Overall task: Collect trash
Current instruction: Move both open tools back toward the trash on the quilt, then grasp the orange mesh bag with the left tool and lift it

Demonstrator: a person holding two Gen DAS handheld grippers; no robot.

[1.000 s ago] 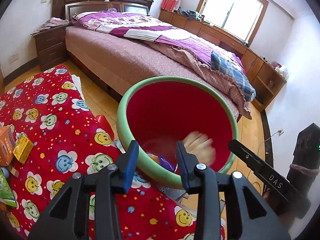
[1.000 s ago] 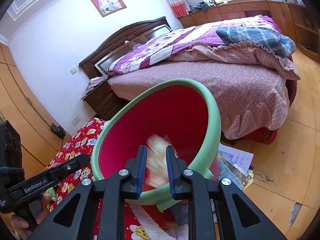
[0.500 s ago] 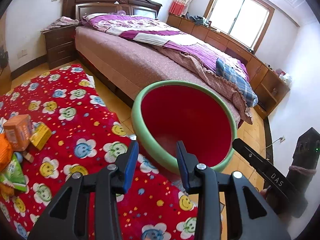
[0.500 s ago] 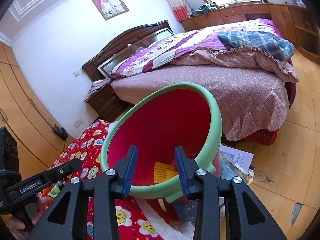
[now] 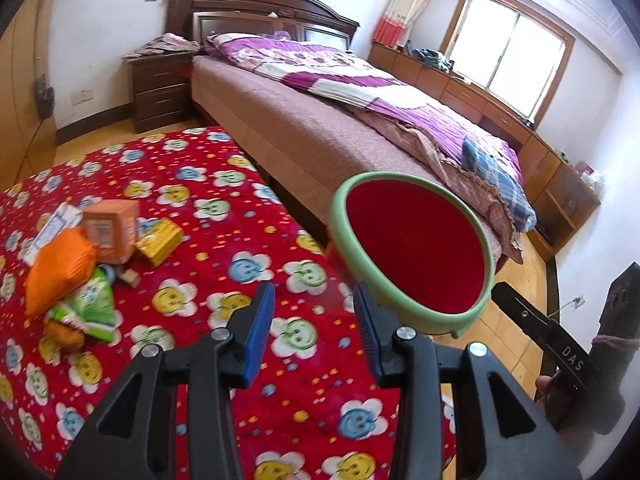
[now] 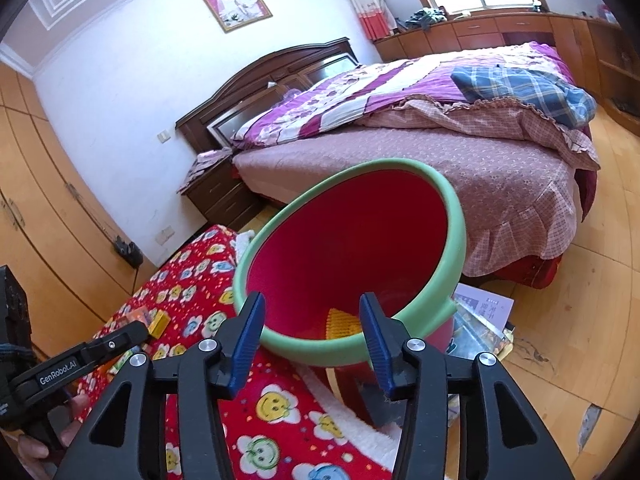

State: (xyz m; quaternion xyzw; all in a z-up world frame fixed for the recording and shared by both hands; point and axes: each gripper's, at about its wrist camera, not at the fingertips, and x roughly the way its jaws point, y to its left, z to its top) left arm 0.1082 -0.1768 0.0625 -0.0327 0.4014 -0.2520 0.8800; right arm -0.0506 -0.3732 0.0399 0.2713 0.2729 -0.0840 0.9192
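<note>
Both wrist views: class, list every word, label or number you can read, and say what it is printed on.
"DAS": on the right gripper arm, seen in the left wrist view.
"GenRobot.AI": on the left gripper arm, seen in the right wrist view.
Orange box: label too blurred to read.
Green snack bag: print unreadable.
Papers beside the red bin: text too small.

A bin (image 5: 416, 254) stood at the right edge of a blanket (image 5: 224, 184), wrappers and boxes (image 5: 92, 252) piled at its left, a bed (image 5: 360, 120) beyond.
</note>
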